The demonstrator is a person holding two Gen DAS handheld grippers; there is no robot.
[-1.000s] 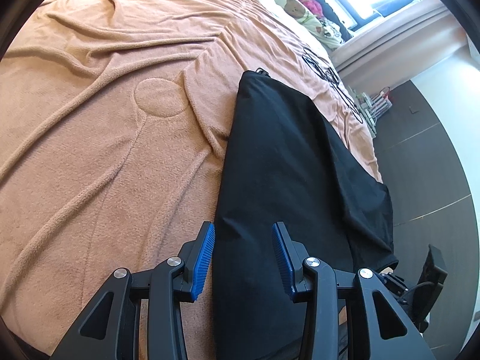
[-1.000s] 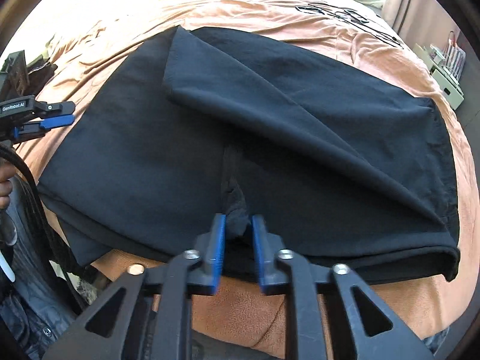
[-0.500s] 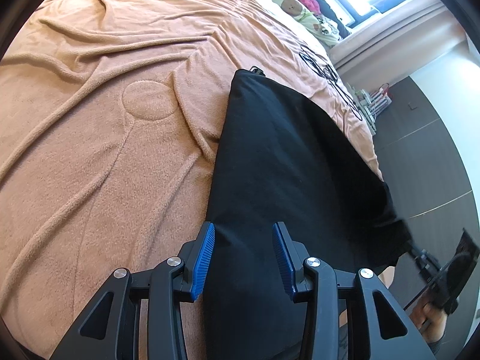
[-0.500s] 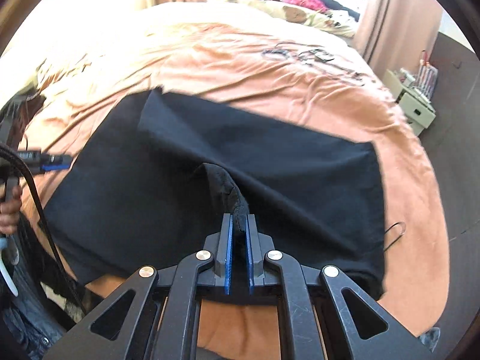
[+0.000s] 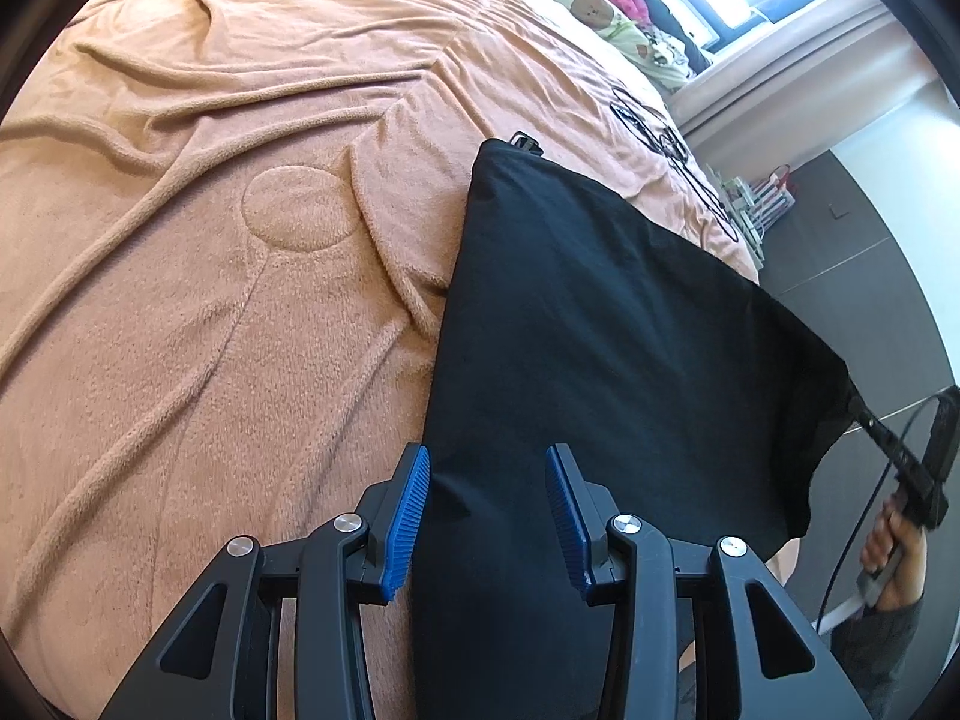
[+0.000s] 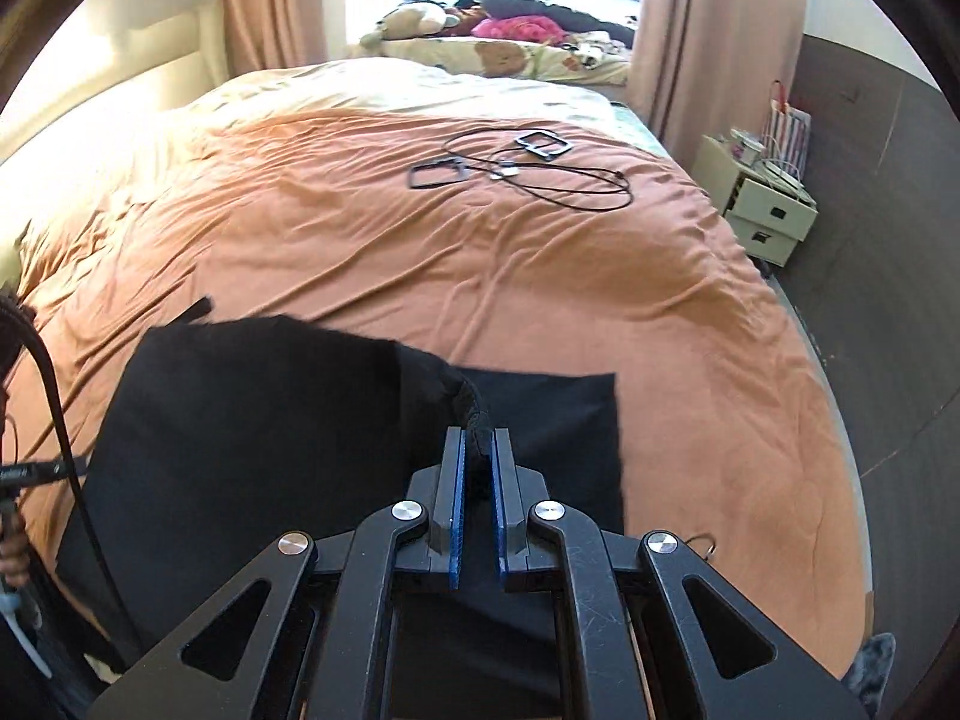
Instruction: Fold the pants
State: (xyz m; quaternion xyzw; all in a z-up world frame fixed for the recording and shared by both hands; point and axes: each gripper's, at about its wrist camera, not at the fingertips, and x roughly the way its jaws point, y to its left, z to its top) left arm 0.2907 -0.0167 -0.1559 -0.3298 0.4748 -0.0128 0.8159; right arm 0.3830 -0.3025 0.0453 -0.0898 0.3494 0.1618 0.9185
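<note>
Black pants (image 5: pixel 600 360) lie on the orange blanket (image 5: pixel 210 330) of a bed. My left gripper (image 5: pixel 487 480) hangs open over their near left edge, and the cloth runs under the gap without the blue pads (image 5: pixel 408 510) pressing it. My right gripper (image 6: pixel 477 468) is shut on a bunched fold of the pants (image 6: pixel 474 420) and holds it up above the bed, so the cloth (image 6: pixel 252 420) drapes down from it. In the left wrist view the right gripper (image 5: pixel 900 468) and the hand (image 5: pixel 894 546) holding it show at the lifted far corner.
Black cables and two small frames (image 6: pixel 528 168) lie further up the bed. White drawer boxes (image 6: pixel 762 210) stand by the bed's right side on dark floor. Stuffed toys and bedding (image 6: pixel 480 42) pile up under the window. The bed's edge (image 6: pixel 840 450) curves on the right.
My right gripper has risen and drawn back with the pinched fold, lifting that side of the pants off the blanket. The left gripper has stayed put.
</note>
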